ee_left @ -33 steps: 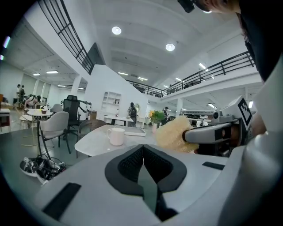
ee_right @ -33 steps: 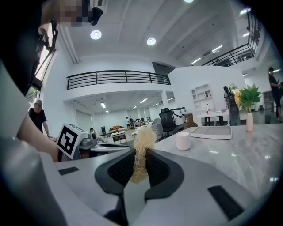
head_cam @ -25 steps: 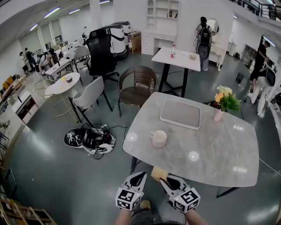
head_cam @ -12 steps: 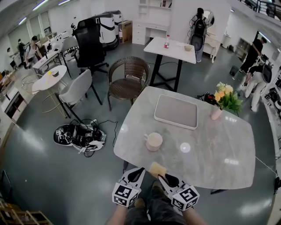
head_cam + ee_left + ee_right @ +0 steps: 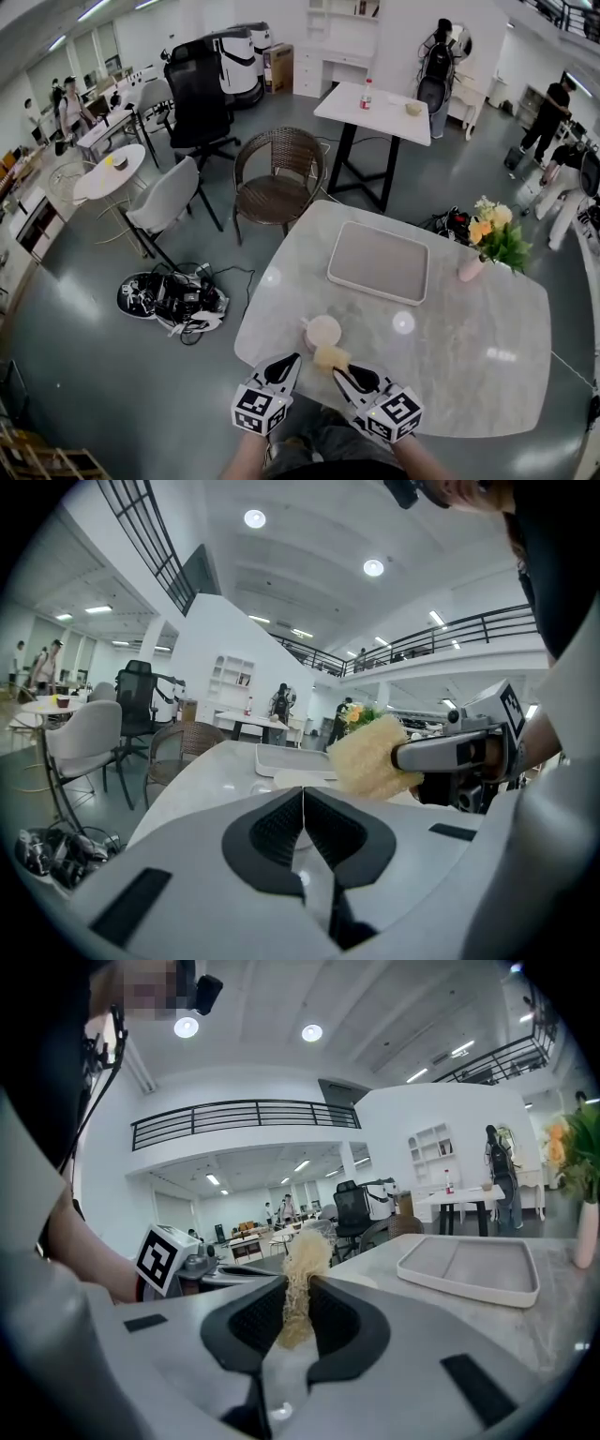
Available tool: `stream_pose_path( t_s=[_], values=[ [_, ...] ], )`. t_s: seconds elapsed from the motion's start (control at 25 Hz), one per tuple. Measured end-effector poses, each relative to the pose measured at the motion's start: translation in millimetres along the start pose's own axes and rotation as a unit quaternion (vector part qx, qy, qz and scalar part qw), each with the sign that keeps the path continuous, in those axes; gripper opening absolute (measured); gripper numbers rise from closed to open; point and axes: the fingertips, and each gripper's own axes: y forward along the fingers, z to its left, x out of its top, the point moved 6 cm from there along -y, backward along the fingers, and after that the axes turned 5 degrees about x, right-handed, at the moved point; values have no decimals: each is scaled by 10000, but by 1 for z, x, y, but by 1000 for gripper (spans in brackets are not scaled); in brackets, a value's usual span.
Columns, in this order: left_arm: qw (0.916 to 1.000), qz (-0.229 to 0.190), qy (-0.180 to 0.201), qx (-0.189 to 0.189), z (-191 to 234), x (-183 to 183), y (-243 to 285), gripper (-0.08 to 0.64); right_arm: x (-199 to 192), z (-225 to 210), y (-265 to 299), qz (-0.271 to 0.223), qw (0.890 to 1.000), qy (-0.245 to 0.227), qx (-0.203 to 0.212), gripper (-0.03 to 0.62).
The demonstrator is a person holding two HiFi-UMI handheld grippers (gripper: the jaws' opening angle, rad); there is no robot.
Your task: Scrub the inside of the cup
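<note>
Beyond sponge (image 5: 330, 356) in right gripper (image 5: 340, 372), cup (image 5: 322, 330)

Open-plan office or lab hall. Grey floor (image 5: 84, 366), black office chair (image 5: 199, 94) upper left, white high counter (image 5: 380, 112) top centre, mezzanine railing (image 5: 244, 1115) overhead, people (image 5: 551, 117) standing far right. White machine (image 5: 246, 58) at top: possibly a robot.

The cup (image 5: 322, 330) stands on the table (image 5: 469, 347) near its front edge, tray (image 5: 378, 262) behind it, vase (image 5: 470, 268) at far right. The sponge (image 5: 330, 356) in the right gripper (image 5: 339, 371) is just before the cup.
</note>
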Motion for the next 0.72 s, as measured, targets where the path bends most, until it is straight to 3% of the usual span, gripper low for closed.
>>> stream_pose_path(
  t_s=[0.24,0.48,0.6,0.72],
  values=[
    [9993,279,-28,239,16,-2,25,15,5,-36,8,133,9996,32,234,63],
    [9966,628,240,483,38,-9,42,17,12,-60,19,379,9979,-234,471,63],
    [9939,896,521,366,46,-12,52,17,20,-65,30,822,9946,-445,449,63],
    [9899,1113,867,131,56,-13,68,17,25,-69,42,1522,9845,-740,471,63]
  ],
)
